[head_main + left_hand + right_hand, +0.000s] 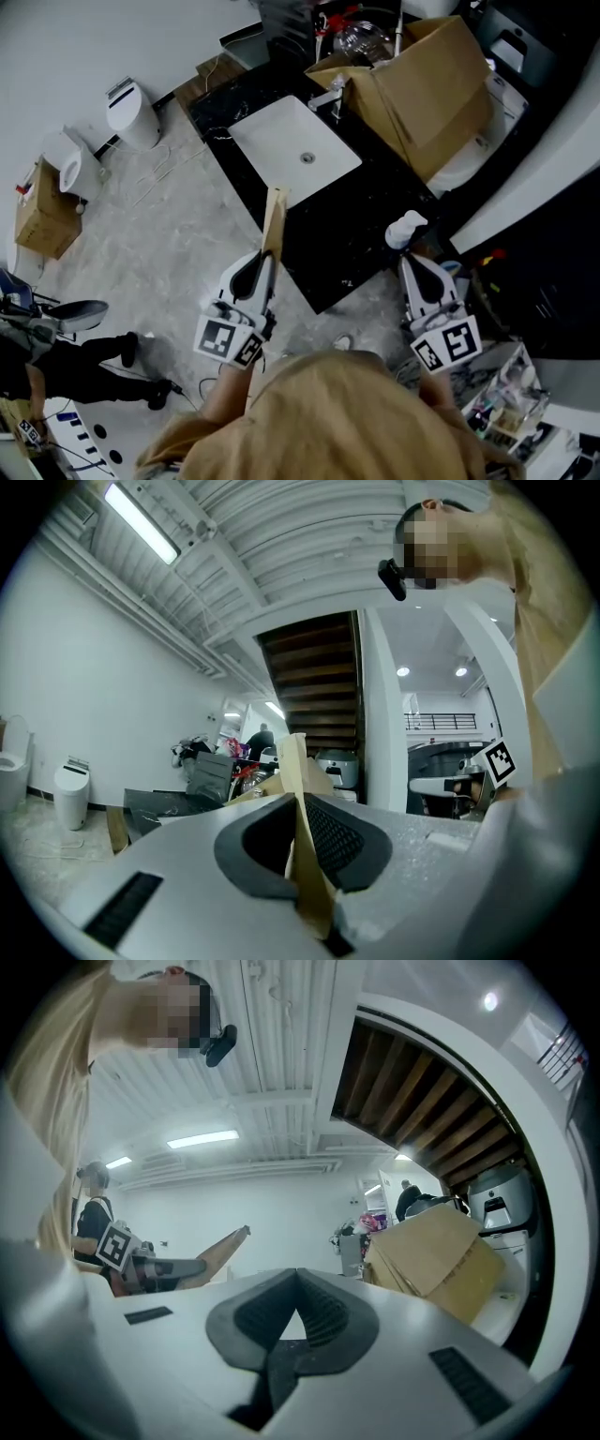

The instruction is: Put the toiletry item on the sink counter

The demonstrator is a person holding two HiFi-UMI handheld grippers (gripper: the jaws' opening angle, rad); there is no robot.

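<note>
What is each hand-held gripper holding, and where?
The left hand-held gripper is shut on the near end of a thin tan strip. The right hand-held gripper is shut on nothing.

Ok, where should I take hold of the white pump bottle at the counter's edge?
Probably round the body of the pump bottle, below the head, coming level from the near edge of the counter with the right gripper behind it. It looks upright, and the top offers a poor hold. Those jaws are shut: open first.
</note>
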